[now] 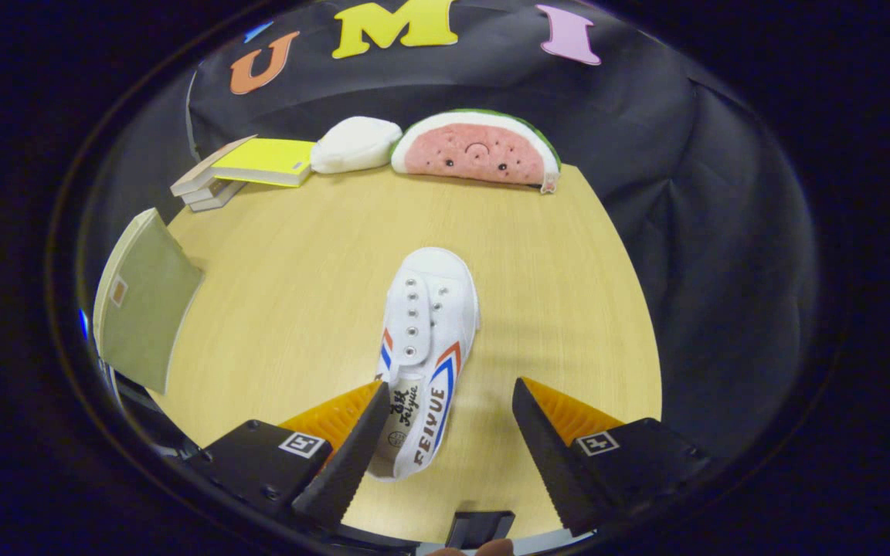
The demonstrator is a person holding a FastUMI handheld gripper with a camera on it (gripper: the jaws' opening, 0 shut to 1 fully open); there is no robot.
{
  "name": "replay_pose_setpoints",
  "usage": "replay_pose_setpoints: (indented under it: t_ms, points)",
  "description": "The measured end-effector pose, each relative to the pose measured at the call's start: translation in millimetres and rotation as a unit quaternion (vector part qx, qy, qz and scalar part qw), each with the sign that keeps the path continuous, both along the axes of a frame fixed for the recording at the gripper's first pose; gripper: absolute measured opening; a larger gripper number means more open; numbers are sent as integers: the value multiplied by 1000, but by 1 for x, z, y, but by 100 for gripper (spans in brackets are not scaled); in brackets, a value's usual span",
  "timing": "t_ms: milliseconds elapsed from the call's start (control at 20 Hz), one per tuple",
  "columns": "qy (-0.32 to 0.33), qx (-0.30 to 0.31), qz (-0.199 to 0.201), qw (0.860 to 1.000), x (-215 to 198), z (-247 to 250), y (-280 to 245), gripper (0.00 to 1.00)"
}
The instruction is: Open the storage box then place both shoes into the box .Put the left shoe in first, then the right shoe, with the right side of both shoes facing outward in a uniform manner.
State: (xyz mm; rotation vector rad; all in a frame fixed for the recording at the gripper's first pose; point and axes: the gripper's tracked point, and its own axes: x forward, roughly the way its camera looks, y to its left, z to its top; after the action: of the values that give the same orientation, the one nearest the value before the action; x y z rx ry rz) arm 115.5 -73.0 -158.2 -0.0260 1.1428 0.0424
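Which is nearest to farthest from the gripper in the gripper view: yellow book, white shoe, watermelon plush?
Gripper open.
1. White shoe: heel between the fingers, against the left one.
2. Yellow book: far left of the table, on a stack.
3. Watermelon plush: back edge, against the wall. Close to the book's range.

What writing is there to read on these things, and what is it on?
"FEIYUE": side of the white shoe, whose heel lies between the open tongs.
Shoe's tongue print: too small to be sure.
Tag on the watermelon toy: unreadable.
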Motion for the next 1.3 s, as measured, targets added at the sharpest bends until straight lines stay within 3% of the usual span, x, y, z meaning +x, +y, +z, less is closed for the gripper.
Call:
replay_pose_setpoints:
  t_ms: [450,650,850,1100,1200,1300]
  points:
    - [39,21,1,999,7,-24,-3,100]
    - [60,34,25,997,9,-27,5,96]
    - [71,30,31,997,9,-25,12,52]
    - [69,12,7,998,11,-22,8,24]
    - [61,28,-22,998,11,-19,11,8]
    - [61,64,-51,995,6,-17,21,6]
